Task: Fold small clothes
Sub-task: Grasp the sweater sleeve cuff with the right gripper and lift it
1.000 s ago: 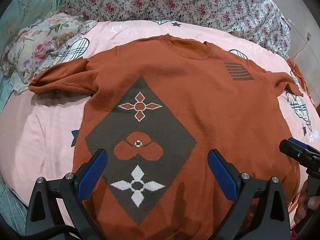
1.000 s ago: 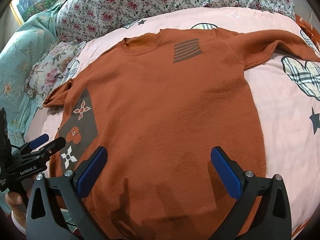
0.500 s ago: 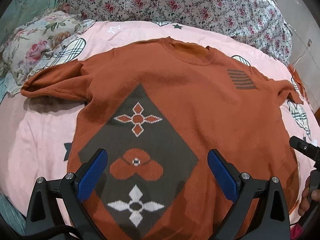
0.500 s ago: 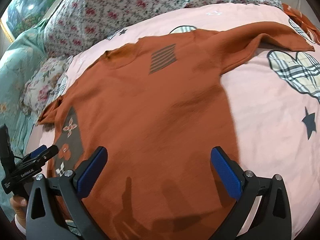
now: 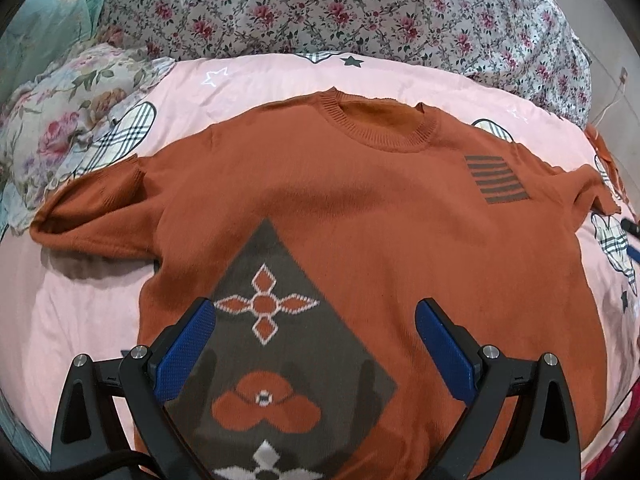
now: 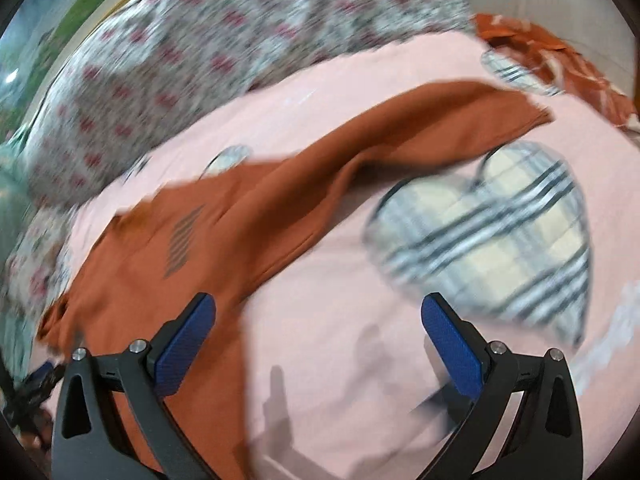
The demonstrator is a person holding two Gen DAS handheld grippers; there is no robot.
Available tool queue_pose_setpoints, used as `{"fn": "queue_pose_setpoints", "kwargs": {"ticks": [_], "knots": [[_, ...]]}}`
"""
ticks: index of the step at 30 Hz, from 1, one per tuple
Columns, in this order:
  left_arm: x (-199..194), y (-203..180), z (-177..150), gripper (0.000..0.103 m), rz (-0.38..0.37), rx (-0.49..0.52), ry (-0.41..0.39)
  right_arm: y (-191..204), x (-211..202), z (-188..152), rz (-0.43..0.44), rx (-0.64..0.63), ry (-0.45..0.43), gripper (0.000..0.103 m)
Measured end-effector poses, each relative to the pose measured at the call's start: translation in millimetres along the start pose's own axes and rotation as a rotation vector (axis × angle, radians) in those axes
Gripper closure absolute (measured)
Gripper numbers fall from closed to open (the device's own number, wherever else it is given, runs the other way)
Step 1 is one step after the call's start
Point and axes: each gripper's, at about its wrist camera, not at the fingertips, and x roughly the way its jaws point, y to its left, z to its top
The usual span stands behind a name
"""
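A rust-orange knit sweater (image 5: pixel 380 216) with a dark diamond panel lies flat, face up, on a pink bedsheet (image 5: pixel 72 320). My left gripper (image 5: pixel 316 344) is open and empty, hovering over the sweater's lower front. My right gripper (image 6: pixel 320 340) is open and empty above the pink sheet, just right of the sweater's side. The sweater's right sleeve (image 6: pixel 440 120) stretches away up and to the right in the blurred right wrist view. The right gripper's tip shows at the left wrist view's right edge (image 5: pixel 632 228).
A floral quilt (image 5: pixel 340 12) is heaped along the far side of the bed. A floral pillow (image 5: pixel 68 116) lies at the left. A plaid heart print (image 6: pixel 500 232) marks the sheet. Another orange patterned cloth (image 6: pixel 560 60) lies at the far right.
My left gripper moved forward up the sweater's front. My right gripper swung right, off the sweater body toward the right sleeve; its view is now blurred by motion.
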Motion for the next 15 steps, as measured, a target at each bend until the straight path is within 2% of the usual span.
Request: {"fn": "queue_pose_setpoints", "kwargs": {"ticks": [3,9,11,14,15], "knots": [[8,-4,5,0.003,0.002,0.000,0.014,-48,12,33,-0.045,0.110,-0.033,0.018],[25,-13,7,0.003,0.023,0.032,0.048,-140,46,91,-0.169,0.304,-0.107,0.033],[29,-15,6,0.003,0.031,0.042,0.053,-166,57,106,-0.159,0.377,-0.122,0.035],[37,-16,8,0.003,0.033,0.043,0.066,-182,71,125,-0.147,0.421,-0.149,0.040],[39,-16,8,0.003,0.033,0.042,0.073,-185,73,129,-0.157,0.429,-0.150,0.059]]}}
